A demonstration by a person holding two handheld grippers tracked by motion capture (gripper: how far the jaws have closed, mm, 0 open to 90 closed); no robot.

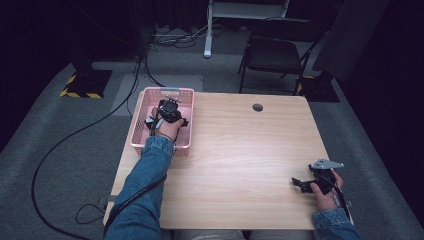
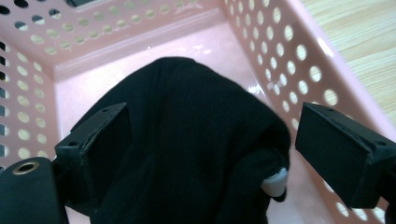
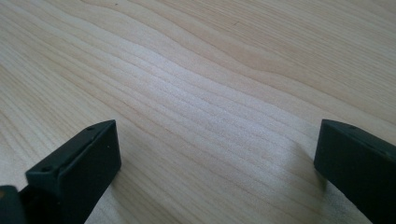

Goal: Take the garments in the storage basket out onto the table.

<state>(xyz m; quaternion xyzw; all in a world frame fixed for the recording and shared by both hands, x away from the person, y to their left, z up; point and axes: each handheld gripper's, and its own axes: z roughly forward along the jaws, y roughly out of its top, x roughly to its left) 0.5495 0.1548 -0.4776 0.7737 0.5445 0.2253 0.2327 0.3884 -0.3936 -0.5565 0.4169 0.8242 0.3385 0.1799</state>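
A pink perforated basket (image 1: 137, 131) stands at the table's far left corner. My left gripper (image 1: 168, 112) reaches down into it. In the left gripper view a bunched black cloth (image 2: 187, 140) lies on the basket floor (image 2: 224, 51), with a small white piece (image 2: 274, 183) showing at its near edge. The left gripper (image 2: 210, 123) has its jaws wide on either side of the cloth: the left pad is close against it, the right pad stands clear. My right gripper (image 1: 300, 183) rests low at the table's near right, open (image 3: 217, 140) over bare wood with nothing between its jaws.
The wooden table (image 1: 240, 150) has a round cable hole (image 1: 257, 107) near its far edge. A black folding chair (image 1: 275, 52) stands beyond the table. The left gripper's cable (image 1: 55, 150) loops across the grey floor on the left.
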